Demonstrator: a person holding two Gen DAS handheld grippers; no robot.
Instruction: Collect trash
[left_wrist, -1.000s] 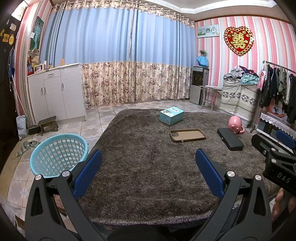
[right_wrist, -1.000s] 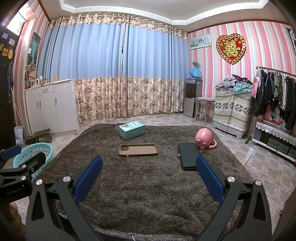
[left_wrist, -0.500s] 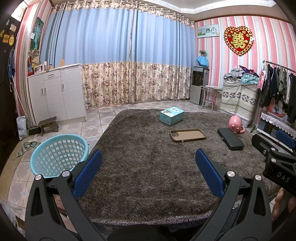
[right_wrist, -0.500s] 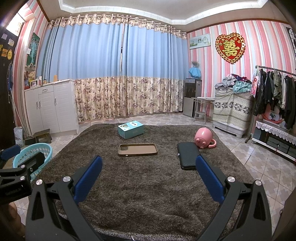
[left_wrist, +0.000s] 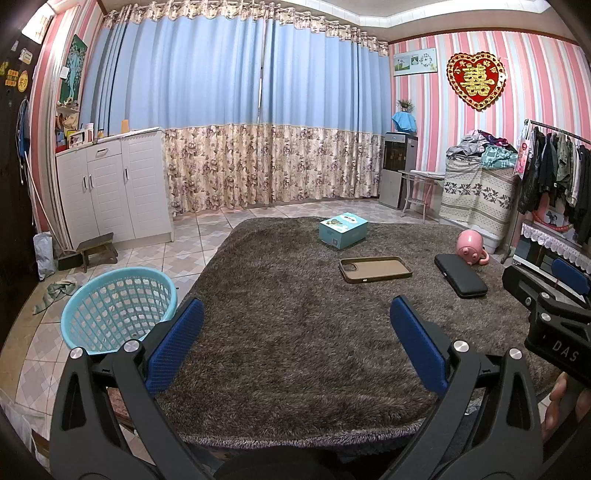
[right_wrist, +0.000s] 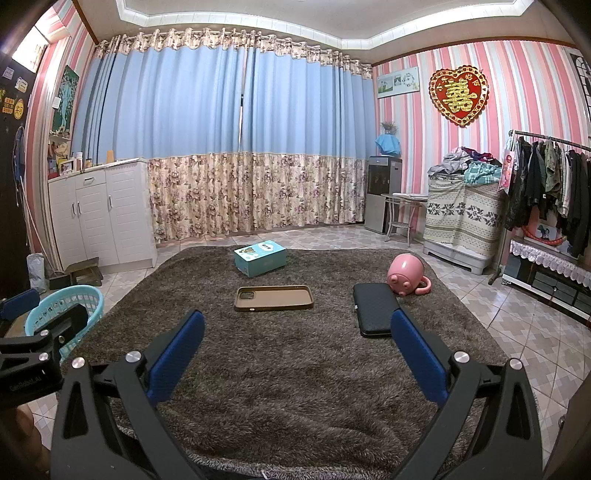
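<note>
On a shaggy brown rug (left_wrist: 295, 314) lie a teal box (left_wrist: 343, 230), a brown phone case (left_wrist: 375, 268), a black flat case (left_wrist: 460, 275) and a pink pig-shaped cup (left_wrist: 471, 246) on its side. A teal mesh basket (left_wrist: 116, 314) stands on the tiles left of the rug. My left gripper (left_wrist: 295, 343) is open and empty above the rug's near part. My right gripper (right_wrist: 295, 347) is open and empty too. In the right wrist view I see the box (right_wrist: 260, 257), phone case (right_wrist: 274, 297), black case (right_wrist: 375, 308), cup (right_wrist: 406, 274) and basket (right_wrist: 64, 312).
A white cabinet (left_wrist: 114, 192) and low stool (left_wrist: 98, 251) stand at the left wall. A water dispenser (left_wrist: 397, 173), small table, cloth-covered stand (left_wrist: 476, 199) and clothes rack (left_wrist: 554, 177) line the right side. A rag (left_wrist: 55, 291) lies on the tiles.
</note>
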